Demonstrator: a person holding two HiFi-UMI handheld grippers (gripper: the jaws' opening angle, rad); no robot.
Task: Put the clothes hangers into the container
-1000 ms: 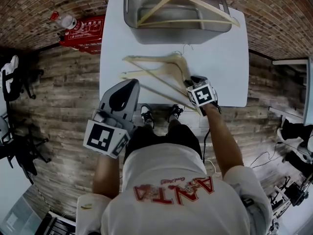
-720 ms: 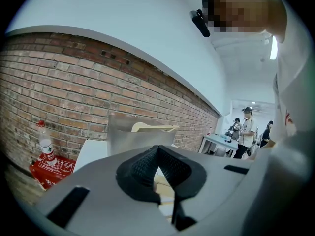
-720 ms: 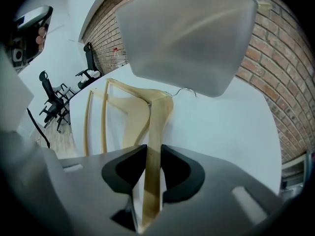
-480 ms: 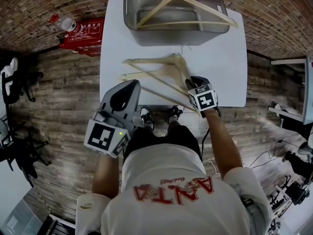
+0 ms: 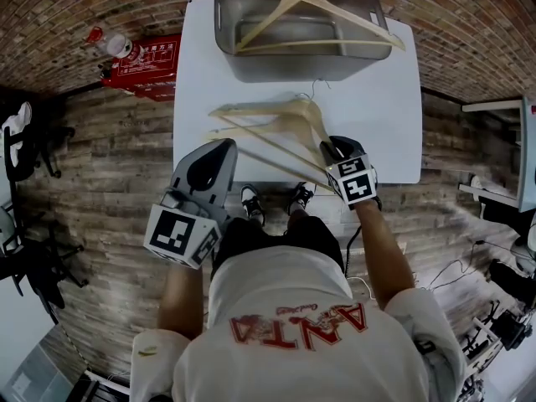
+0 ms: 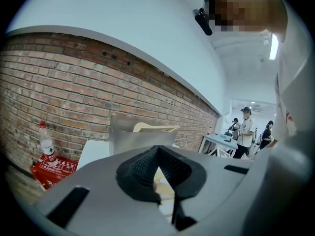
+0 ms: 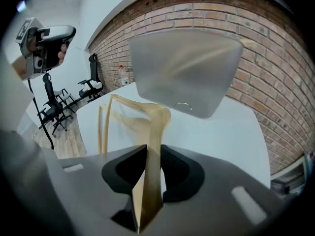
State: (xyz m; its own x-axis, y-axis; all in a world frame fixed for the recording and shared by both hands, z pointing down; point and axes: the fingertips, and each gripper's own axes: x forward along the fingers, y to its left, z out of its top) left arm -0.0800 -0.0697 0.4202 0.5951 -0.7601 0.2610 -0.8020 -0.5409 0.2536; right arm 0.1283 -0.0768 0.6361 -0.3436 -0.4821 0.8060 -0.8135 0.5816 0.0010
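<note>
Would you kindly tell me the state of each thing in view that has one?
container: open-topped, holds one hanger
hanger in container: lying inside, right end over the rim
gripped hanger: arm end clamped between jaws
other hanger: lying on the table, overlapping the gripped one
right gripper: jaws just closed, shut on the gripped hanger
left gripper: shut, empty

A white table fills the upper middle of the head view, on a wood-plank floor below a brick wall. At upper left a red box lies just beside the table with a red-capped bottle standing on it, and black office chairs line the left edge. At the far right of the left gripper view, people stand in the background.
</note>
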